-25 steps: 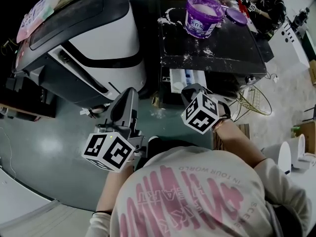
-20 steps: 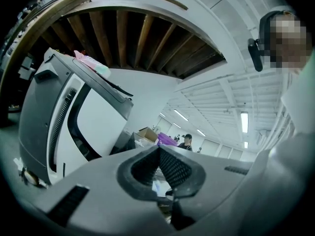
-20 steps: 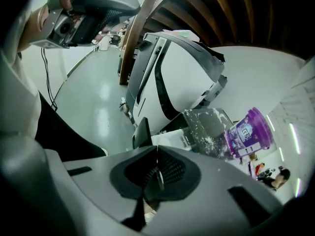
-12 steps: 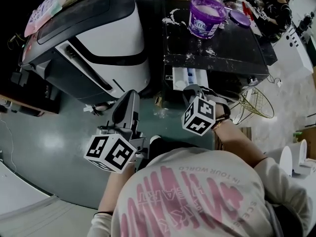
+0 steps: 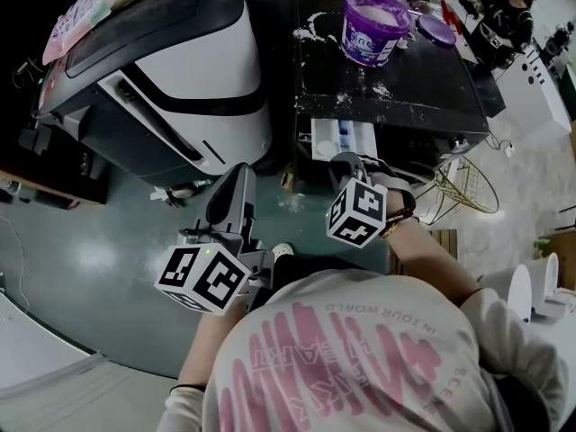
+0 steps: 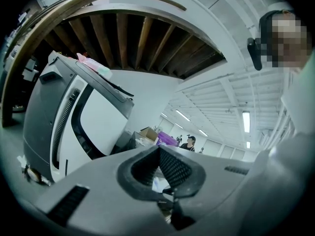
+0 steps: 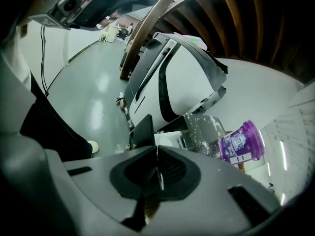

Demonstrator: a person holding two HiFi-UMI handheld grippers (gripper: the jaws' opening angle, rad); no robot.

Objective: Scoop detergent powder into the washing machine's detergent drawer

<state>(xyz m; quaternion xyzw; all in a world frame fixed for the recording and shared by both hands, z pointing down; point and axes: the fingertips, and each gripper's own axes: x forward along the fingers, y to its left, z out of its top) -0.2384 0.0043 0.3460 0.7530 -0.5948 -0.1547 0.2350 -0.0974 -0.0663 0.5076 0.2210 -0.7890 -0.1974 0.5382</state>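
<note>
A purple tub of detergent powder point(image 5: 372, 27) stands open at the back of the black washing machine top point(image 5: 396, 97), which is dusted with spilled white powder. The white detergent drawer point(image 5: 342, 140) is pulled out from the machine's front. My right gripper point(image 5: 344, 163) is shut with nothing seen in it, hovering just in front of the drawer. In the right gripper view the drawer point(image 7: 170, 138) and tub point(image 7: 241, 142) lie beyond the closed jaws point(image 7: 157, 150). My left gripper point(image 5: 236, 174) hangs over the floor, also shut and empty point(image 6: 158, 149).
A large white and grey machine point(image 5: 171, 70) fills the left. The tub's purple lid point(image 5: 435, 29) lies behind it. A wire basket point(image 5: 468, 187) sits on the floor to the right, and a person point(image 5: 504, 12) sits at the far right.
The right gripper has drifted slightly left in front of the drawer. The left gripper has hardly moved, and both stay shut.
</note>
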